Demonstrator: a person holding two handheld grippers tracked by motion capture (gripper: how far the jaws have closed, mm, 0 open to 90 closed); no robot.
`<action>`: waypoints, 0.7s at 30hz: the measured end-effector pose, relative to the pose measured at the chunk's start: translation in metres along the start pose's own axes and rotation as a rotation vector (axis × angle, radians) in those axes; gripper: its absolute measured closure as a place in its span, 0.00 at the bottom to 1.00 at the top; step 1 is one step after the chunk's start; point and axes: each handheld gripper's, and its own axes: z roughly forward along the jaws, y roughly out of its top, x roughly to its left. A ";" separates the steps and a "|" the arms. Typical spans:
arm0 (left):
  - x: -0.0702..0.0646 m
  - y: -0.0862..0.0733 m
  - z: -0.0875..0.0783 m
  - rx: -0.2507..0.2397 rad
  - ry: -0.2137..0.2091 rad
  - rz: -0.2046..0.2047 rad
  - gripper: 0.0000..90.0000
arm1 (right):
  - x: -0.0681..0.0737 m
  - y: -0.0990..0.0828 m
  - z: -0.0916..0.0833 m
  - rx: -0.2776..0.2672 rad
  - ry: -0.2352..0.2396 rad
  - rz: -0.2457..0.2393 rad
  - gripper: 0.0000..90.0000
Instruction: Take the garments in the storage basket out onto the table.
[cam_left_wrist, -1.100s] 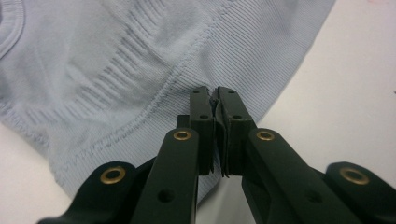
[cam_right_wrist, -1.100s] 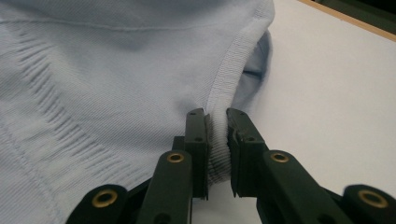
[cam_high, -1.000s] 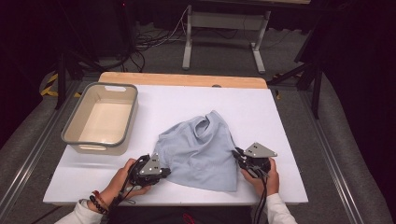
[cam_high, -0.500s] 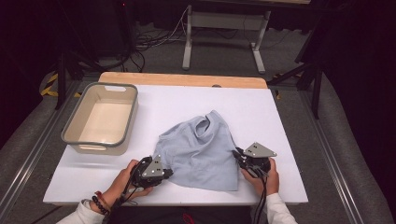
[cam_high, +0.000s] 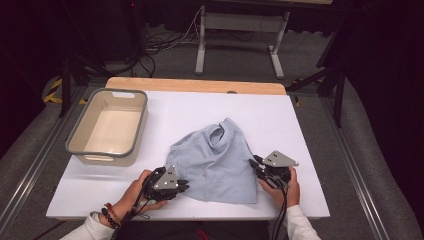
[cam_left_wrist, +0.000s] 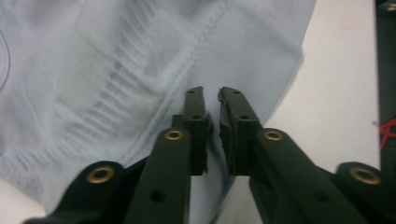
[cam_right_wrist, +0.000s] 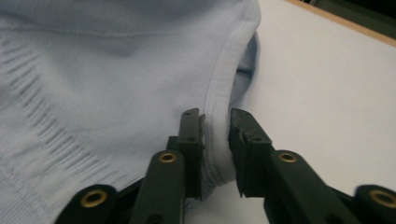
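One white desk carries everything here, with a strip of bare wood along its far edge. On its left part sits a beige bin with a grey rim, hollow side up. Right of the bin, in the near middle of the desk, lies a pale blue garment, rumpled, its neck opening toward the far side and its hem toward the near edge.

At the garment's near left corner is the left hand-held gripper, held by the person's left hand (a beaded bracelet shows at that wrist). In the left gripper view its jaws have just been opening: a narrow gap stands between them, the ribbed hem of the cloth lies under and between the tips, and the pads no longer pinch it.

At the garment's right edge is the right hand-held gripper, topped by a grey three-cornered plate, in the person's right hand. Its jaws too have just been opening; in the right gripper view they stand a little apart on either side of the stitched edge band, the cloth between them but not squeezed.
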 end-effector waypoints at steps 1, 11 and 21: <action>0.003 0.002 -0.003 -0.012 0.011 0.003 0.86 | -0.001 0.001 -0.002 -0.013 -0.003 0.009 0.76; 0.059 0.040 -0.005 -0.109 0.153 -0.087 0.54 | -0.019 0.035 0.004 -0.094 0.029 0.032 0.54; 0.117 0.053 0.040 -0.049 0.176 -0.233 0.42 | -0.036 0.061 0.046 -0.009 0.109 0.038 0.42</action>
